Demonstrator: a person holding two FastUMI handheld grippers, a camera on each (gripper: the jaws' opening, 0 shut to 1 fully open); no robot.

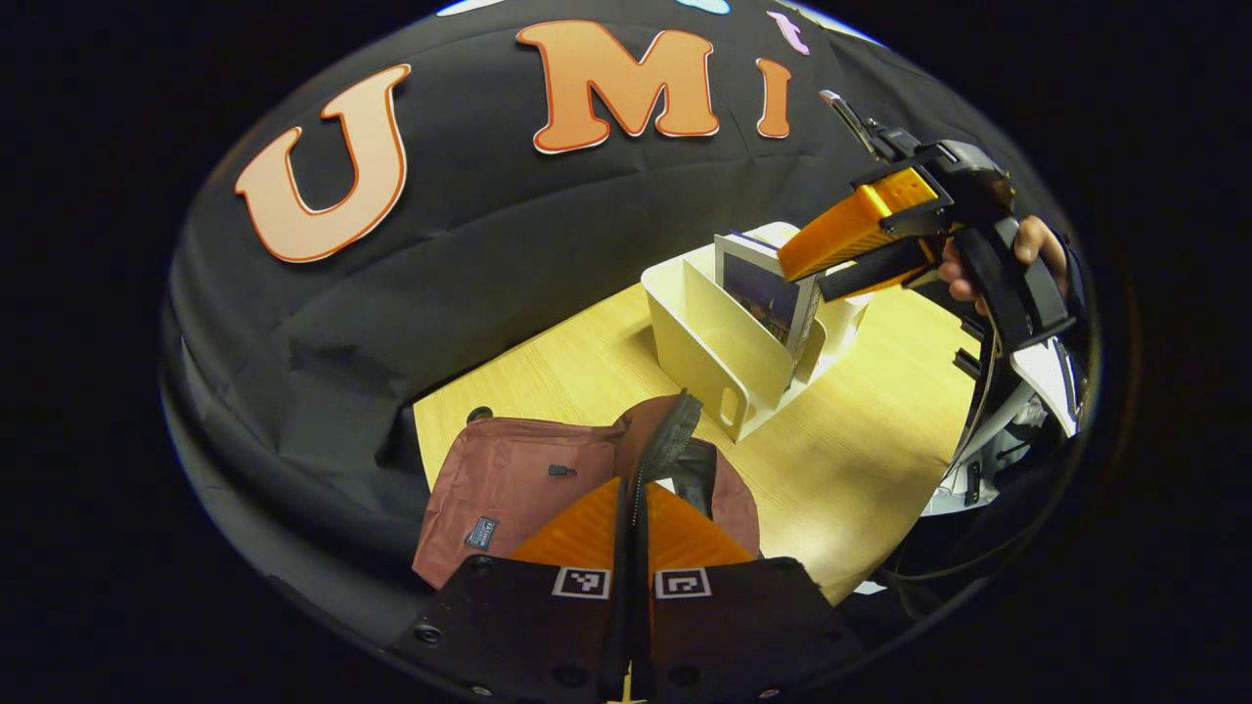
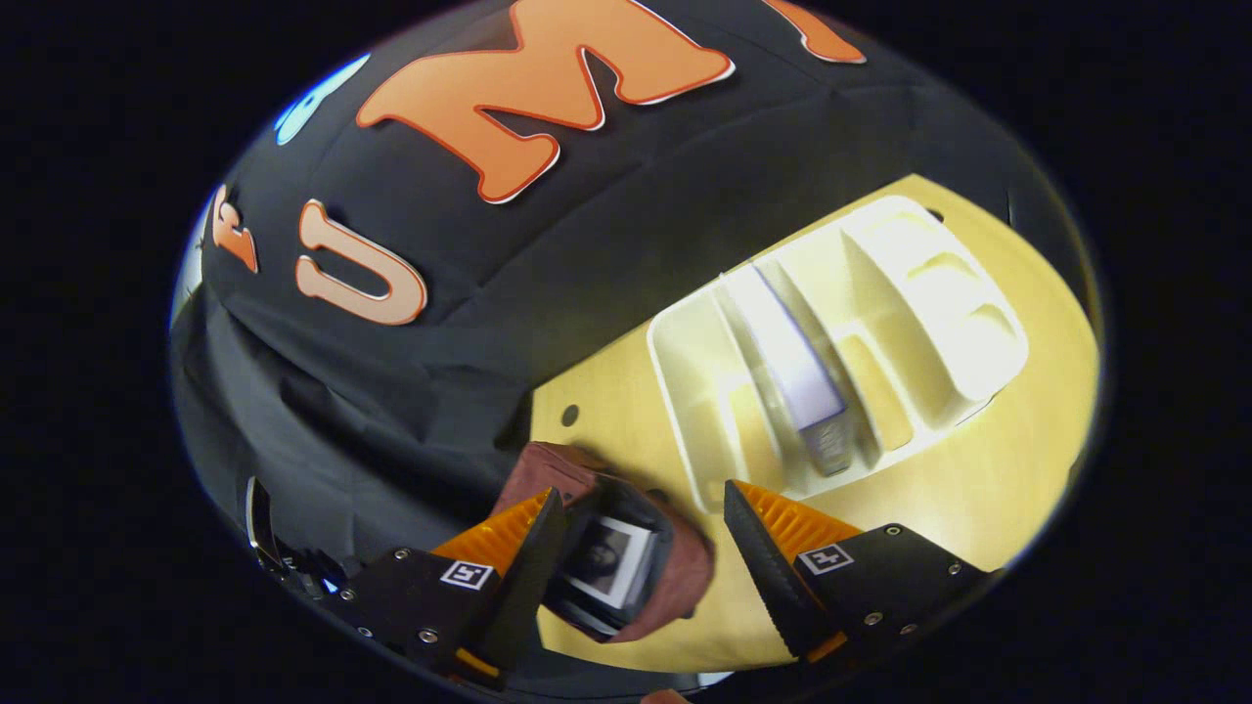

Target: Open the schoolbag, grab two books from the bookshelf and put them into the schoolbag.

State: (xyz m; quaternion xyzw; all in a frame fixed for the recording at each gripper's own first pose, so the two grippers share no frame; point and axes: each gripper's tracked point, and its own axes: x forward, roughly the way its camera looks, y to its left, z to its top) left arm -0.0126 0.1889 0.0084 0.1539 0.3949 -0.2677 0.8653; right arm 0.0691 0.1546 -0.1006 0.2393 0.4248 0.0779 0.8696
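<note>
Partly, the inside of the schoolbag (image 2: 675, 572) was hidden by its dark lining, yet one book (image 2: 608, 567) could be seen lying in its open mouth. The left gripper (image 1: 634, 489) was clenched on the raised edge of the bag's opening, its fingers pressed together on the fabric. The right gripper (image 2: 636, 533) hung above the bag with its jaws wide apart and nothing between them. On the wooden table (image 1: 861, 440) the cream bookshelf (image 1: 719, 342) stood behind the bag, and one more book (image 1: 768, 298) stood upright in a middle slot; its cover was too dim to make out.
</note>
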